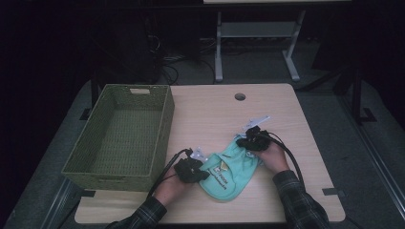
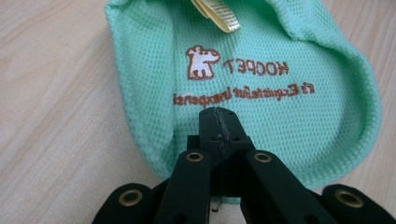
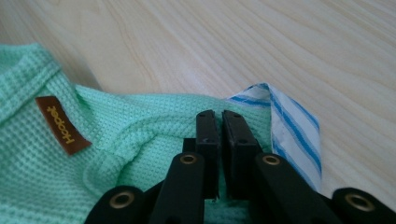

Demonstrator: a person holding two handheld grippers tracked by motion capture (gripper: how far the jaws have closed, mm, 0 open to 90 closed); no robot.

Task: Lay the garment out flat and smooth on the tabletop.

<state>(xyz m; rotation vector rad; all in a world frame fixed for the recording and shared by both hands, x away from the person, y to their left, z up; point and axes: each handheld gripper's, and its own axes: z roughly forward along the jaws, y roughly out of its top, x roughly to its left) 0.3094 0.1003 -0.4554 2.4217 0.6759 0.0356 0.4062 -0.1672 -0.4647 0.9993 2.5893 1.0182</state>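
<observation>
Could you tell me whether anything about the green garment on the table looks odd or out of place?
Yes: the mint-green waffle-knit garment shows its brown printed lettering mirrored, so it seems inside out.

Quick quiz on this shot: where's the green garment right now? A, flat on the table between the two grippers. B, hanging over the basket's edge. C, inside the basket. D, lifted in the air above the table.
A: the garment lies on the table to the right of the basket, with the left gripper shut on its near end and the right gripper shut on its far end.
</observation>
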